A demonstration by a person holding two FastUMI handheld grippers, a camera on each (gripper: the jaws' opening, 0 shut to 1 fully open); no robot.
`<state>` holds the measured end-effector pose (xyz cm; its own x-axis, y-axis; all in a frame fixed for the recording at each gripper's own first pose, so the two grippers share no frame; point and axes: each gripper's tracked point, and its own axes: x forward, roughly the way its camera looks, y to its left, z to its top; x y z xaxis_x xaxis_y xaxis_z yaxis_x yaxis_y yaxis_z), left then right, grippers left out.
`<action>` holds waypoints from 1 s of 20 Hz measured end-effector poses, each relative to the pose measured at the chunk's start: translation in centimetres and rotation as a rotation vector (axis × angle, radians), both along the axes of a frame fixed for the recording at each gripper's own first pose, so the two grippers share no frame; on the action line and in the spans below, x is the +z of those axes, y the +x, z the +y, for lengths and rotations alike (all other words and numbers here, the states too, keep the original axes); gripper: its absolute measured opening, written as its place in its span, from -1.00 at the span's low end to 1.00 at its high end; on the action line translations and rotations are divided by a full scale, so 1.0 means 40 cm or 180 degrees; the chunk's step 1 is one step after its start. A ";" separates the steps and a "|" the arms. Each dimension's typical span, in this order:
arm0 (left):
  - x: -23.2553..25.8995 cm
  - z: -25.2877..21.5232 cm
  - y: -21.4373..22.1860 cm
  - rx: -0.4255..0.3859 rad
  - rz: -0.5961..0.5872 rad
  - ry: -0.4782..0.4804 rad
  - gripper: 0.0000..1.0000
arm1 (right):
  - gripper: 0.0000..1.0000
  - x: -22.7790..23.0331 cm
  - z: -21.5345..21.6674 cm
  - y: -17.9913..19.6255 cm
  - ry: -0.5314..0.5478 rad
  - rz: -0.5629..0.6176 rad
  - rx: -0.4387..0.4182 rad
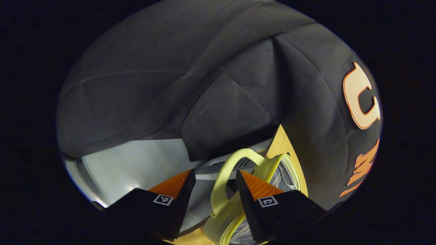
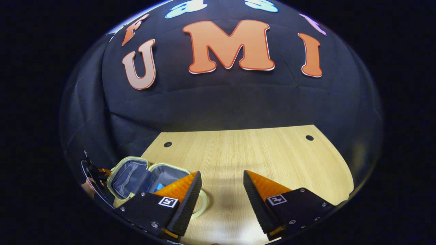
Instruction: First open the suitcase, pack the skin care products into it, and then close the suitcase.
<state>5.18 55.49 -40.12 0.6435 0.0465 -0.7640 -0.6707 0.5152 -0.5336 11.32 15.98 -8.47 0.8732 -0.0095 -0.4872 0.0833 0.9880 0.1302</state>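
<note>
Left hand-held gripper point(image 1: 215, 190) spread open around the yellow suitcase handle point(image 1: 227, 177).

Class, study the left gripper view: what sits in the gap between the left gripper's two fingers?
In the left gripper view, the suitcase's pale yellow handle loops up through the gap of the open left gripper; neither finger visibly presses it. Grey floor lies behind.

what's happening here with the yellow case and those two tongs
A person is working with two handheld tongs at a wooden table. The small yellow suitcase lies open near the table's left edge, its grey lining showing and something blue inside. The left tongs are open right around the suitcase's handle, fingers on either side and not pressing it. The right tongs are open over bare tabletop, holding nothing. The case is not yet closed.
</note>
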 end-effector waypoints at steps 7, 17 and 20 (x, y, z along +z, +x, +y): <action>0.104 -0.007 0.044 -0.0284 -0.0251 0.0445 -0.55 | 0.60 0.063 -0.090 -0.029 -0.0096 -0.0185 -0.0178; 0.531 -0.182 0.113 -0.1165 -0.0877 0.1506 -0.88 | 0.60 0.086 -0.139 -0.038 -0.0145 -0.0355 -0.0088; 0.623 -0.290 0.131 -0.1399 -0.1000 0.1732 -0.88 | 0.60 0.077 -0.140 -0.033 -0.0111 -0.0372 0.0043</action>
